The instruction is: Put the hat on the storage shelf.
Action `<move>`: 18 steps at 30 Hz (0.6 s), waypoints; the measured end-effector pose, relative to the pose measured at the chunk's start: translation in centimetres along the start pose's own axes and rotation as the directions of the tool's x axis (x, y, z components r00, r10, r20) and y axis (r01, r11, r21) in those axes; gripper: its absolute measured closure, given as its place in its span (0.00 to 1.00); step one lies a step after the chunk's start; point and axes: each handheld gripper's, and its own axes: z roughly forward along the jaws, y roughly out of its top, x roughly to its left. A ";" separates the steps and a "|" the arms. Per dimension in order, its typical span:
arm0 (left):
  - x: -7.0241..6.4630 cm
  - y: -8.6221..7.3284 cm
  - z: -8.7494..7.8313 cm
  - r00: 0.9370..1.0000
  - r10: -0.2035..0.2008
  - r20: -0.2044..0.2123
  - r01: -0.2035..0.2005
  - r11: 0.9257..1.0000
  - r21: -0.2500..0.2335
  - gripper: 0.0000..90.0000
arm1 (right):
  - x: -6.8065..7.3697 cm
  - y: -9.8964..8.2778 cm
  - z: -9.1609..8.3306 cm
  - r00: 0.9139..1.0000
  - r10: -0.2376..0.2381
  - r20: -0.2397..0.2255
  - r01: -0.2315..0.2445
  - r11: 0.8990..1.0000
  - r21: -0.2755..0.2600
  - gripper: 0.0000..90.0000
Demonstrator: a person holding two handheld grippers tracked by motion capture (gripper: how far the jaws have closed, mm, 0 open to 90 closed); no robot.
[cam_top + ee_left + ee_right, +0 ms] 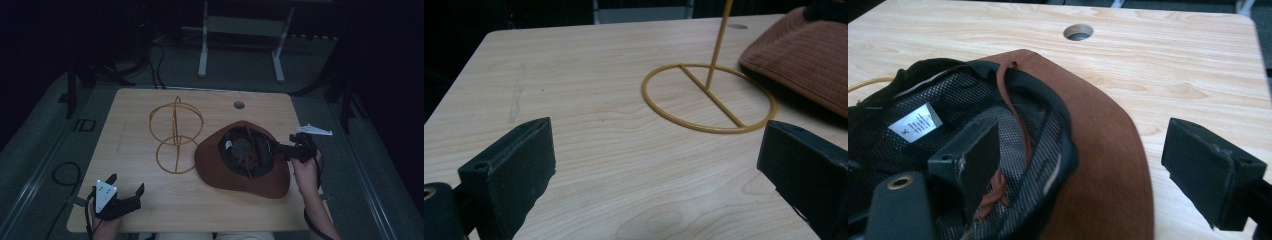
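Where the light wood-grain tabletop [150, 200] carries them, a brown hat [243, 159] lies crown down at the right and a yellow wire stand [176, 134] rises just left of it. The hat has a wide, soft, suede-like brim, a black mesh lining, a white label [915, 123] and a thin brown cord [1013, 107] across its opening. The stand is thin metal rod: a flat ring base with a crossbar, an upright post, and crossed hoops on top. The right gripper [295, 150] reaches over the hat's right edge with jaws wide; in the right gripper view one jaw sits inside the lining and the other outside above the brim, so the brim and band lie between them, ungripped. The left gripper [122, 192] rests near the front-left corner, jaws wide and empty, well apart from the hat and facing the stand's base. A round hole [239, 105] pierces the tabletop's far edge.
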 end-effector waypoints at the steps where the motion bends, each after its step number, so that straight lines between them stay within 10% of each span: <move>1: -0.1 0.0 0.0 1.000 0.005 0.012 -0.005 1.000 0.001 0.03 | 0.2 0.2 0.3 1.000 -0.004 -0.004 0.004 1.000 0.005 0.17; 6: -0.3 0.0 0.0 0.999 0.036 0.032 -0.037 0.999 0.026 0.03 | 0.8 1.0 2.1 0.999 -0.020 -0.032 0.021 0.999 0.047 0.15; 18: -0.2 0.1 -0.1 0.998 0.030 0.056 -0.032 0.998 0.046 0.03 | 2.5 1.4 7.0 0.990 -0.120 0.073 0.105 0.976 0.190 0.24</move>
